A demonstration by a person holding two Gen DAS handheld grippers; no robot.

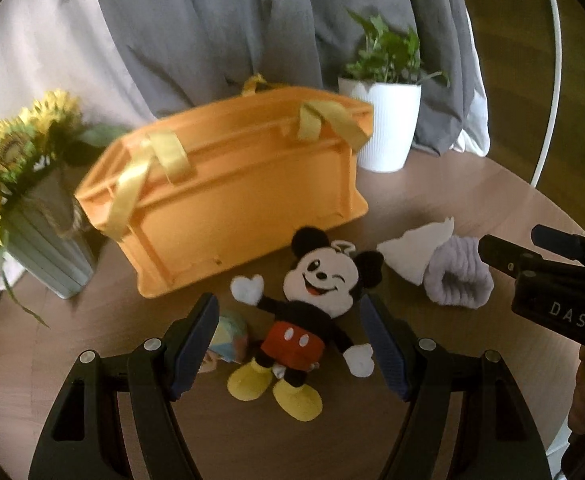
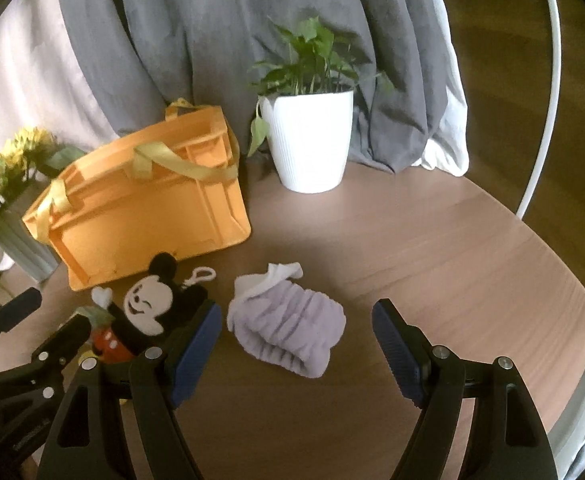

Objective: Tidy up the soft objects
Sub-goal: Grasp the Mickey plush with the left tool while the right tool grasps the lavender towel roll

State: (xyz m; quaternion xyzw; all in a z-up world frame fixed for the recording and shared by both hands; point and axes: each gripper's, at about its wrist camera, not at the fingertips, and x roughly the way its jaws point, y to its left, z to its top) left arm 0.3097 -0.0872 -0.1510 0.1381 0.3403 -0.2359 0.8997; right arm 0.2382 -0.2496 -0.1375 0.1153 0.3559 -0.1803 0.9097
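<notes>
A Mickey Mouse plush [image 1: 300,316] lies face up on the round wooden table, between the open jaws of my left gripper [image 1: 292,344], which hovers over it without touching. A small pastel soft block [image 1: 228,338] lies by the left finger. A lilac ribbed headband [image 2: 288,330] with a white cloth [image 2: 276,276] tucked at its far end lies between the open jaws of my right gripper [image 2: 294,344]. The orange crate [image 1: 232,200] with yellow ribbon handles stands behind the plush. The plush [image 2: 144,312] and the crate [image 2: 144,208] also show in the right wrist view.
A white pot with a green plant [image 2: 308,140] stands behind the crate on the right. A grey vase of sunflowers [image 1: 32,216] stands at the left. Grey and white fabric [image 1: 212,20] hangs behind. The table edge [image 2: 564,264] curves at right.
</notes>
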